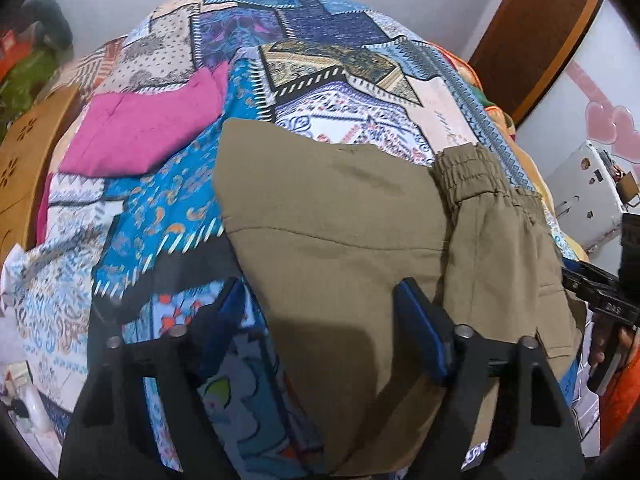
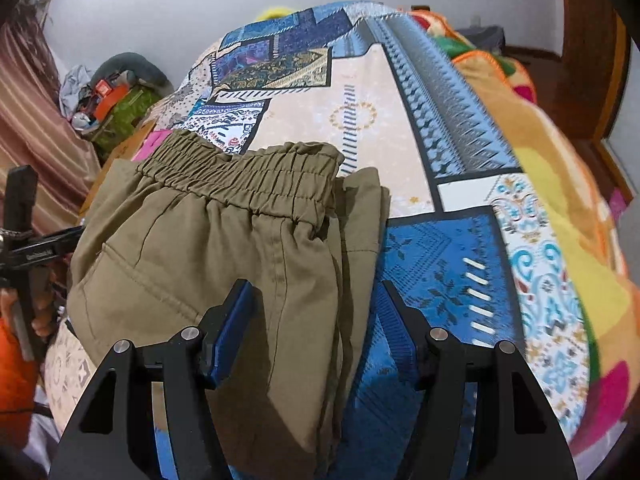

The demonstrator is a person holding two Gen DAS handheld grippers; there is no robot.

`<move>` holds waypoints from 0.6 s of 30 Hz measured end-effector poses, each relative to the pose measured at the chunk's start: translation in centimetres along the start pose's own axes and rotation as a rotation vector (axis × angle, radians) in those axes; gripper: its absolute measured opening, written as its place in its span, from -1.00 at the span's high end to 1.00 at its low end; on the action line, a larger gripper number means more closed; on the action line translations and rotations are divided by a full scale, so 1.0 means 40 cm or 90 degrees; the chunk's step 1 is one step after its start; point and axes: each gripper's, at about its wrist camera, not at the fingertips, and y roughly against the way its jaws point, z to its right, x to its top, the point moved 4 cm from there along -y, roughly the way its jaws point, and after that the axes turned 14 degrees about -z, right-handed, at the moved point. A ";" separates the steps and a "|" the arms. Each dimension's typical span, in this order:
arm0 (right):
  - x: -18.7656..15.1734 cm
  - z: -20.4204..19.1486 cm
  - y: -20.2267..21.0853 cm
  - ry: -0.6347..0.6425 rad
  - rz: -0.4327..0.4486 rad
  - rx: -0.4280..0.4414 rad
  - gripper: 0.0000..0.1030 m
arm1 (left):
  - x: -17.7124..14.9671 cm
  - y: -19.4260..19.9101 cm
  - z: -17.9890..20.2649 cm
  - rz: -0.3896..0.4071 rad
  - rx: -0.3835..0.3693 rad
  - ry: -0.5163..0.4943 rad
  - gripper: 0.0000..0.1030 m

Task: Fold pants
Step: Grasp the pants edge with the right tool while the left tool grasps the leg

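On the bed: olive pants [image 1: 360, 220] lie folded over on the patchwork bedspread [image 1: 168, 208], and I hold a gripper over each end of them.
Pants, left view: a smooth folded panel fills the middle of the picture, with the gathered elastic waistband [image 1: 468, 172] at the upper right.
Pants, right view: the waistband [image 2: 248, 180] runs across the top of the pile; a pocket seam slants across the cloth below it, and folded edges stack along the right side.
Left gripper [image 1: 320, 316]: fingers spread wide — the right blue pad [image 1: 420, 320] sits over the olive cloth, the left pad over the bedspread, nothing pinched between them.
Right gripper [image 2: 316, 316]: fingers wide apart too — the left blue pad [image 2: 232, 328] is over the pants and the right one over the blue patch of bedspread; the folded edge of the pants runs between them, ungripped.
Pink cloth [image 1: 144, 128]: lying on the bedspread, beyond the pants and to the left, apart from them.
Orange blanket [image 2: 560, 184]: bunched along the right edge of the bed.
Beside the bed: a brown wooden panel [image 1: 532, 28] at the upper right.
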 end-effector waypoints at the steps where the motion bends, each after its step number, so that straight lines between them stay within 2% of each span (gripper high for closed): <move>1: 0.005 0.011 -0.006 -0.007 -0.002 0.008 -0.17 | 0.007 0.000 0.004 0.001 0.000 -0.005 -0.22; 5: 0.025 0.057 -0.027 -0.053 -0.014 0.047 -0.20 | 0.029 -0.007 0.029 0.005 -0.004 -0.031 0.09; 7: 0.033 0.065 -0.033 -0.057 -0.012 0.050 -0.19 | 0.038 -0.012 0.035 0.007 -0.002 -0.040 0.21; 12: 0.054 0.061 -0.047 -0.043 -0.016 0.047 0.11 | 0.061 -0.027 0.035 0.015 -0.013 -0.035 0.41; 14: 0.066 0.065 -0.052 -0.039 -0.018 0.049 0.30 | 0.067 -0.029 0.034 0.017 -0.017 -0.030 0.48; 16: 0.074 0.072 -0.056 -0.043 -0.018 0.048 0.45 | 0.071 -0.027 0.033 0.024 -0.003 -0.027 0.71; 17: 0.079 0.077 -0.058 -0.045 -0.016 0.041 0.55 | 0.074 -0.024 0.033 0.028 0.005 -0.026 0.71; 18: 0.081 0.077 -0.058 -0.043 -0.014 0.036 0.57 | 0.075 -0.022 0.033 0.029 0.008 -0.027 0.77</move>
